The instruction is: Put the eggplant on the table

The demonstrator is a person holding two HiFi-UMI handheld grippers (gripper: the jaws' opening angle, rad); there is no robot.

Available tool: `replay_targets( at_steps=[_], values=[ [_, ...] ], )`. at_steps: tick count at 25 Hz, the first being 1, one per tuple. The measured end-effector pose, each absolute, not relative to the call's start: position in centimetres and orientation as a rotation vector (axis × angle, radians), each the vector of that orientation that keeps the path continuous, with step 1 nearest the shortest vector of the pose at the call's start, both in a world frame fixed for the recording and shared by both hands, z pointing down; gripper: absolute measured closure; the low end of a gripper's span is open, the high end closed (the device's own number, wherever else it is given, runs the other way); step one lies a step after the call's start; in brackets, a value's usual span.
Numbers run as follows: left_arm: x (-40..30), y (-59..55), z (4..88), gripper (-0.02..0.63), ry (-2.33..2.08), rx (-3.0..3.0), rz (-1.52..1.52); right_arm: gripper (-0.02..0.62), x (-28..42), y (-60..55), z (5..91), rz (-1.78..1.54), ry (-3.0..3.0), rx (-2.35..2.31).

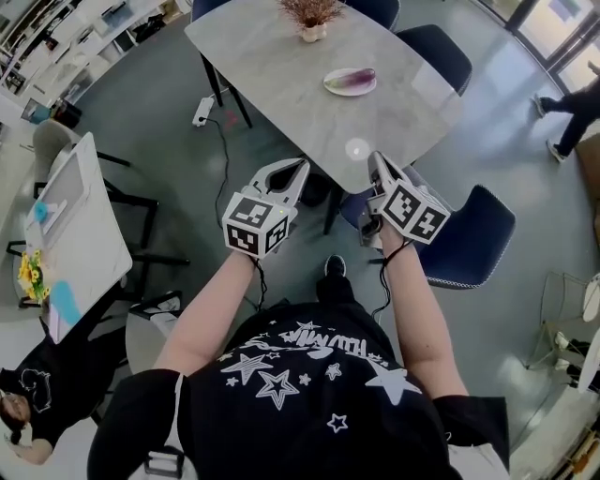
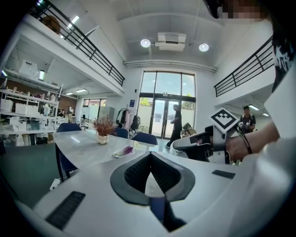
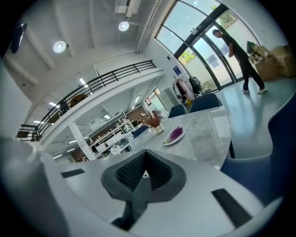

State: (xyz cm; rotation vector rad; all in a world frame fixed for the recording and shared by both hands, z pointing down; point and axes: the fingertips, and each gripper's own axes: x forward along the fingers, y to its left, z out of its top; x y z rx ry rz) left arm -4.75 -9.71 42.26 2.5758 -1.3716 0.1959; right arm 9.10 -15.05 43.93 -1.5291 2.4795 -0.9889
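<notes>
A purple eggplant [image 1: 356,78] lies on a white plate [image 1: 334,87] towards the far side of the grey marble table [image 1: 272,75]. It also shows in the left gripper view as the eggplant [image 2: 125,150] and in the right gripper view as the eggplant [image 3: 175,134]. My left gripper [image 1: 302,167] and right gripper [image 1: 374,159] hover side by side at the table's near edge, well short of the plate. Both are shut and hold nothing. The left gripper [image 2: 150,158] points at the table, with the right gripper [image 2: 203,144] beside it. The right gripper [image 3: 145,156] faces the plate.
A potted dried plant [image 1: 312,17] stands at the table's far end. Blue chairs [image 1: 472,234] ring the table, one just right of my grippers. A second table [image 1: 80,234] with clutter is at left. A power strip [image 1: 203,111] lies on the floor. A person [image 1: 574,105] walks at right.
</notes>
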Motion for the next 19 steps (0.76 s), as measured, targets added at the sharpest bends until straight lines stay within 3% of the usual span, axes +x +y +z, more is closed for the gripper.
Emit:
replay_targets(
  at_steps=[19],
  values=[
    [-6.6, 1.6, 41.8, 0.598, -1.312, 2.598, 0.129, 0.589, 6.3, -2.4, 40.0, -0.603, 2.686, -1.636]
  ],
)
